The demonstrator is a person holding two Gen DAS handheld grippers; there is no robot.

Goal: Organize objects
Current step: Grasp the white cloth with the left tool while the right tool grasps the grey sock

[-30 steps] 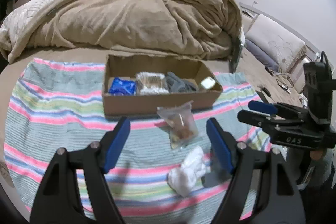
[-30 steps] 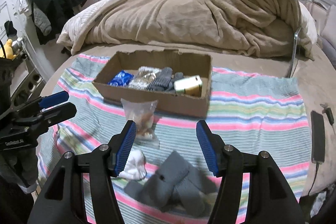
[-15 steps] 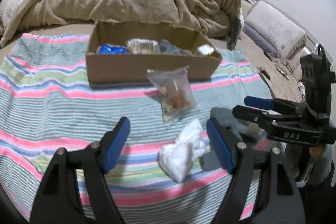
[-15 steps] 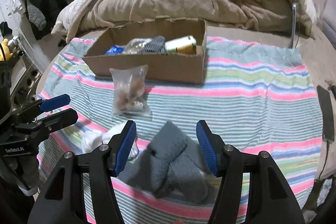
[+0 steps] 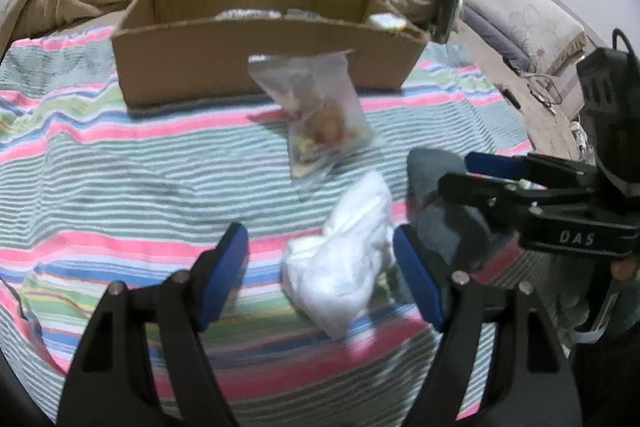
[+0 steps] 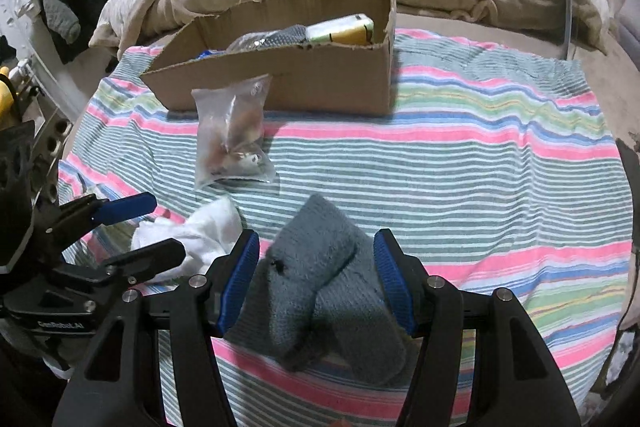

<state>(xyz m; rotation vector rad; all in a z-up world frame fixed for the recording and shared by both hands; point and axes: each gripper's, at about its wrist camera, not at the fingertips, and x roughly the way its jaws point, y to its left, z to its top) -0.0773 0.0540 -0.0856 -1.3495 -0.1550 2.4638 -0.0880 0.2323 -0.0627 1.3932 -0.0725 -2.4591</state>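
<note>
While the cardboard box (image 6: 280, 75) at twelve o'clock already holds several things — a yellow-green carton (image 6: 342, 30), a dark knitted piece and some crinkled wrapping — three items lie loose on the striped blanket (image 6: 480, 155) in front of it, so the sorting looks partly done. A clear plastic bag (image 6: 230, 139) of small bits leans against the box's near wall, at about eleven o'clock from the right gripper (image 6: 316, 283). That gripper's jaws stand wide apart on either side of a grey sock bundle (image 6: 320, 267); the pads look just beside the fabric, not pressing it. The left gripper (image 5: 320, 275) is likewise well open and straddles a crumpled white cloth (image 5: 348, 267), which lies slightly toward its right pad — nothing is gripped. By my reading, both pickups are about to happen, and sock, cloth and bag all remain to go into the box.
</note>
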